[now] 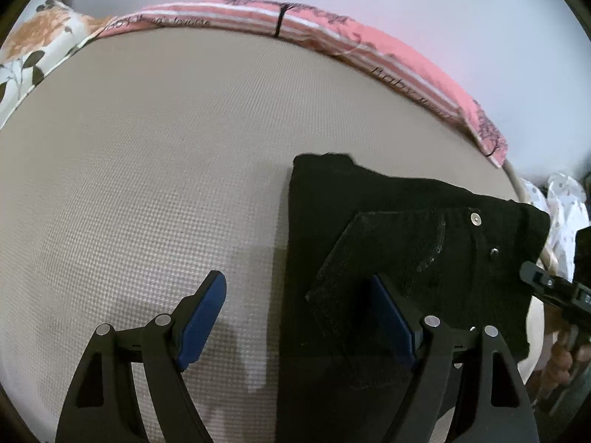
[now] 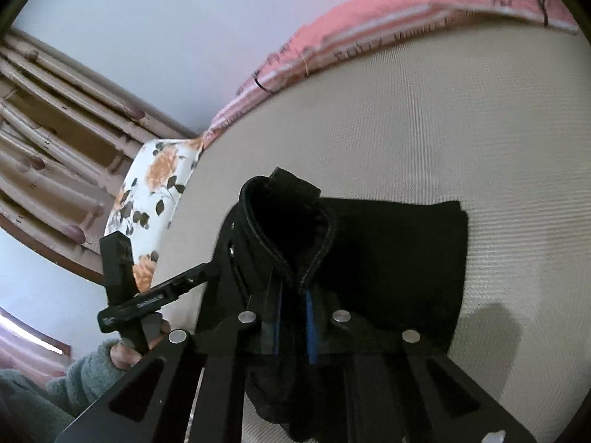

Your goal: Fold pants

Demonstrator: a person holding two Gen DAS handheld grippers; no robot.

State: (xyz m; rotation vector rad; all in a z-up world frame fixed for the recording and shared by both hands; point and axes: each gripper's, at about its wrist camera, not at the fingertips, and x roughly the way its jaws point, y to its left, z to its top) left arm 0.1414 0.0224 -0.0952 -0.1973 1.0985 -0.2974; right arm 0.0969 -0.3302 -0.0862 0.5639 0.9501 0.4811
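Blue-padded right gripper [image 2: 293,326] is pinching the waistband of the black pants [image 2: 369,258], jaws nearly shut on the denim.

Left gripper [image 1: 299,317] is hovering wide open and empty, one finger [image 1: 391,321] over the back pocket [image 1: 384,265], low in its frame. Folded pants are lying on the beige mattress [image 1: 147,166], centre-right of the left view. Judging by this, a further fold is starting; next the left jaws need a matching hold.

pants [image 1: 388,221] on mattress [image 1: 147,166] | blanket [image 1: 369,37] behind | pillow [image 1: 33,44] far-left
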